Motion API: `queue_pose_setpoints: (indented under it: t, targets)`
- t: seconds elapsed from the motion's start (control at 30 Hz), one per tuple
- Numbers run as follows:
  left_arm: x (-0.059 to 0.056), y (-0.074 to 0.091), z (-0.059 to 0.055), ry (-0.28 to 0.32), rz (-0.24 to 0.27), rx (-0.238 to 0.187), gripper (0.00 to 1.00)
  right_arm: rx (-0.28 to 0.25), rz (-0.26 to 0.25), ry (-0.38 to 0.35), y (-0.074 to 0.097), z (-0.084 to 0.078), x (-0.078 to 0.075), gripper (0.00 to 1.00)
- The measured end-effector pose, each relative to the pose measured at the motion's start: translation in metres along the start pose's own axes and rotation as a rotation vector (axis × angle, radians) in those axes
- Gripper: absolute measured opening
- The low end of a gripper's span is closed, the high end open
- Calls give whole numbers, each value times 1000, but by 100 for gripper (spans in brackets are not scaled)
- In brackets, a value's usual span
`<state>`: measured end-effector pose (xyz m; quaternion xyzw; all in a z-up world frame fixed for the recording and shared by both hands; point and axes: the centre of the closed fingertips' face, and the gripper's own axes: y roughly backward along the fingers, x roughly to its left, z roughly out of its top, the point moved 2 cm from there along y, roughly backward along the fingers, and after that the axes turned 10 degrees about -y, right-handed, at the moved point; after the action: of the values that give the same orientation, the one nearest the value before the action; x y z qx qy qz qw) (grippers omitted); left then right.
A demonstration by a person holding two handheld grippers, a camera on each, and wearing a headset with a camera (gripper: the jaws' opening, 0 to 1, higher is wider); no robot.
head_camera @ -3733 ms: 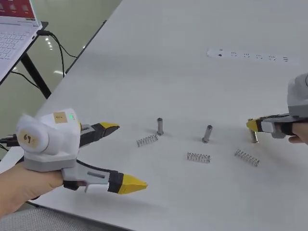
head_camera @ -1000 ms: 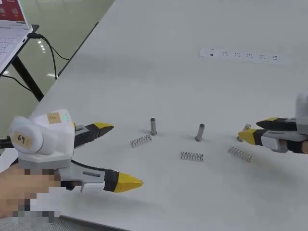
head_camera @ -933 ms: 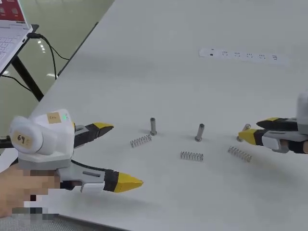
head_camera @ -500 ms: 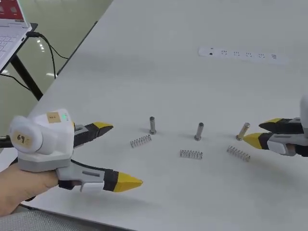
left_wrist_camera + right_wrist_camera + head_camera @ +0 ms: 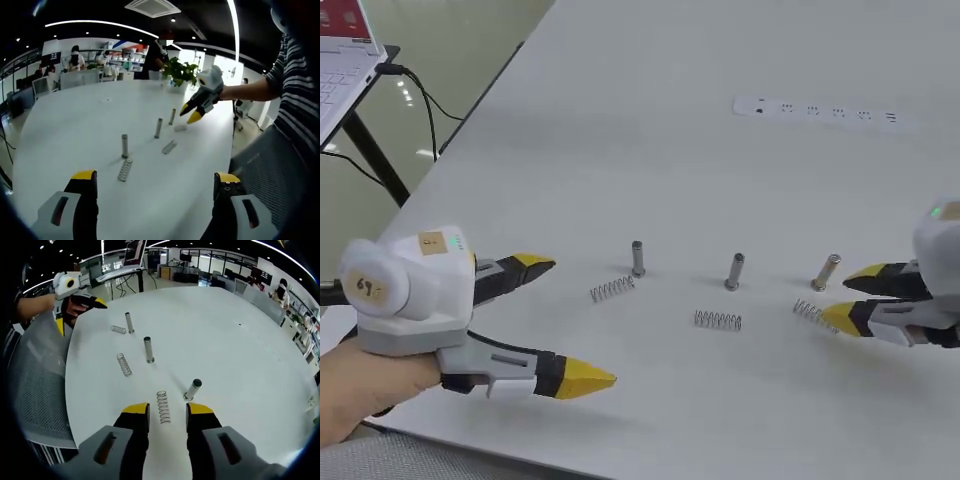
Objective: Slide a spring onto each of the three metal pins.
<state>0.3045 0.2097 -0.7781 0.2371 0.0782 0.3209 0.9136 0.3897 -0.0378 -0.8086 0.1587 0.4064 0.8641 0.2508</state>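
- The left tool (image 5: 567, 320) is held low over the near left part of the white table (image 5: 650, 130). Its two yellow-tipped jaws are spread wide and there is nothing between them.
- The right tool (image 5: 167, 412) is at the right side of the table, close to the surface. Its jaws are apart, with a narrower gap than those of the left tool.
- The right spring (image 5: 163, 406) lies flat on the table. In the right gripper view its near end is in the gap between the two jaw tips, and the jaws are not pressed on it.
- The right pin (image 5: 828, 271) stands just beyond this spring and looks tilted, with its head leaning away from the other pins. No spring is on it.
- The middle pin (image 5: 736, 271) stands about upright in the row. The middle spring (image 5: 718, 320) lies flat near it, on the side closer to the person, and does not touch it.
- The left pin (image 5: 638, 257) stands upright. The left spring (image 5: 612, 290) lies just beside its base, at a slant.
- All three pins are bare, and all three springs are on the table.
- A white power strip (image 5: 825, 112) lies far back on the table, well apart from the pins.
- A laptop (image 5: 345, 45) stands on a separate stand beyond the left edge of the table.
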Motion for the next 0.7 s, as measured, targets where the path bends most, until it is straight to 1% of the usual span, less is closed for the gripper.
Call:
queue_pose_setpoints:
  t: [0.1, 0.13, 0.23, 0.33, 0.5, 0.7]
  targets:
    - [0, 0, 0, -1, -1, -1, 94, 20, 11, 40, -2, -1, 3, 26]
    - [0, 0, 0, -1, -2, -1, 94, 24, 10, 45, -3, -1, 3, 25]
    - [-1, 0, 0, 0, -2, -1, 94, 38, 28, 79, -5, -2, 5, 21]
    - [-1, 0, 0, 1, -3, -2, 94, 62, 38, 111, -8, -5, 7, 22]
    - [-2, 0, 2, -2, -5, -3, 94, 109, 48, 129, -15, -12, 5, 20]
    - [-4, 0, 1, -5, -11, 1, 94, 146, 61, 144, -19, -18, 5, 17]
